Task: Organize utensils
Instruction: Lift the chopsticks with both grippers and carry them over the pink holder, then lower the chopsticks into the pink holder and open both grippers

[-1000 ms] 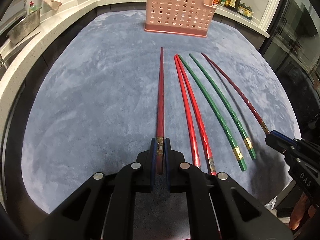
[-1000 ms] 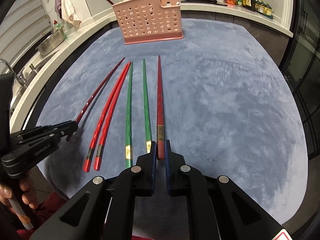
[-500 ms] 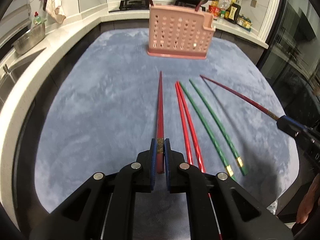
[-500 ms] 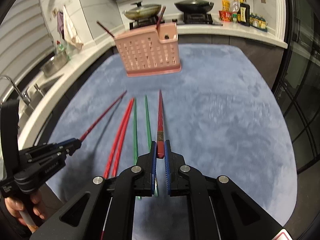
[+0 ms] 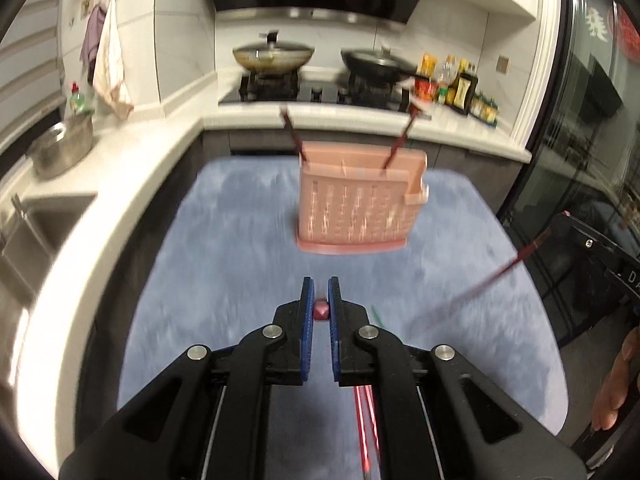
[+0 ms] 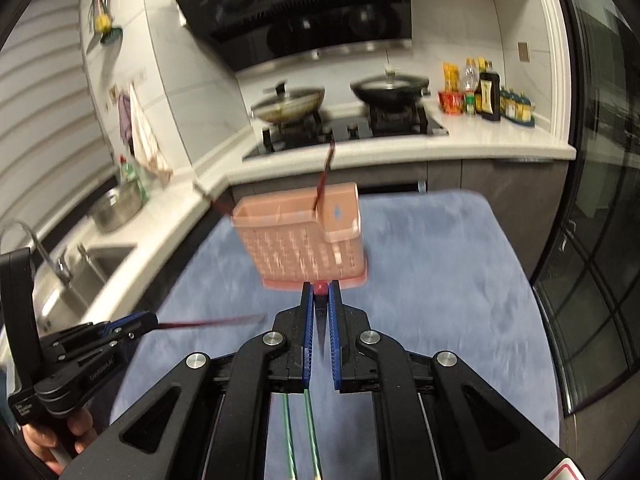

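My left tongs (image 5: 321, 300) and right tongs (image 6: 321, 300) each clamp a dark red chopstick (image 5: 321, 312), seen end-on. Both point toward the pink holder (image 5: 356, 208) standing ahead on the blue mat (image 5: 224, 248), bare mat between.

A home kitchen: a gas hob (image 6: 344, 132) with two lidded woks (image 6: 288, 106) under a black range hood (image 6: 304, 12), a sink with tap (image 6: 44, 256), sauce bottles (image 6: 490, 94) along the white counter (image 6: 500, 140).
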`<state>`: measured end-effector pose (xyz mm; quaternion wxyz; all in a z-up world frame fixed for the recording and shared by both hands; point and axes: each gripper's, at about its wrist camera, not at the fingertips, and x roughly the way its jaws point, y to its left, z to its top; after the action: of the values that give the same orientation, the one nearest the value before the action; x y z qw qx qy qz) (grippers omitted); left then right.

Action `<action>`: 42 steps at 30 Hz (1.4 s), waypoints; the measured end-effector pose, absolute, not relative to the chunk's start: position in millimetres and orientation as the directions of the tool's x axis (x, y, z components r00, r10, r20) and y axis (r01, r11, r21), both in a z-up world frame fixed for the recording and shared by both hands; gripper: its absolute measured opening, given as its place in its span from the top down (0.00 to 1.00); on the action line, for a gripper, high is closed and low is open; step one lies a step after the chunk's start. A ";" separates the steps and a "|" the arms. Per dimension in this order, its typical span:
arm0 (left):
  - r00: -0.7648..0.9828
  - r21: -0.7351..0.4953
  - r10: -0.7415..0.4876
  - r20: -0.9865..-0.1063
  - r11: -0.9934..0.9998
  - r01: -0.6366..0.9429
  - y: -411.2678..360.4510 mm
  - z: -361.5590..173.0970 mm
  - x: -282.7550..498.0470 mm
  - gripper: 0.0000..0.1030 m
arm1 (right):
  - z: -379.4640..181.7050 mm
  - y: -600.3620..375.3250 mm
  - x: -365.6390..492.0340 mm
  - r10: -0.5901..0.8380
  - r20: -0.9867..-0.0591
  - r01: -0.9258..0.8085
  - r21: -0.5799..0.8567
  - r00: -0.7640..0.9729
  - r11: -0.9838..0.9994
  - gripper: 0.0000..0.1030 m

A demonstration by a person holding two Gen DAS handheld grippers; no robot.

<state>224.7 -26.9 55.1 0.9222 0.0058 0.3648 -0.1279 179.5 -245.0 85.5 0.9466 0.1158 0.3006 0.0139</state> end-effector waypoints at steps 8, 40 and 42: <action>0.771 -0.062 -0.229 -0.594 0.969 0.240 -36.4 124.9 275.4 0.93 | 137.5 -244.4 229.8 0.086 -0.499 0.024 0.210 0.862 0.977 0.93; 0.809 -0.126 -0.229 -0.541 0.973 0.191 -64.5 156.0 420.1 0.93 | 130.6 -248.1 397.4 0.119 -0.549 0.039 0.268 0.827 0.963 0.93; 0.801 -0.128 -0.229 -0.553 0.974 0.189 -64.8 148.5 421.9 0.93 | 122.5 -247.3 400.2 0.118 -0.567 0.044 0.264 0.815 0.964 0.93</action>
<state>421.9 -64.8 148.5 0.9484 -0.0331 0.2955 -0.1102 400.2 -247.3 122.5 0.9434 0.1333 0.3031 0.0197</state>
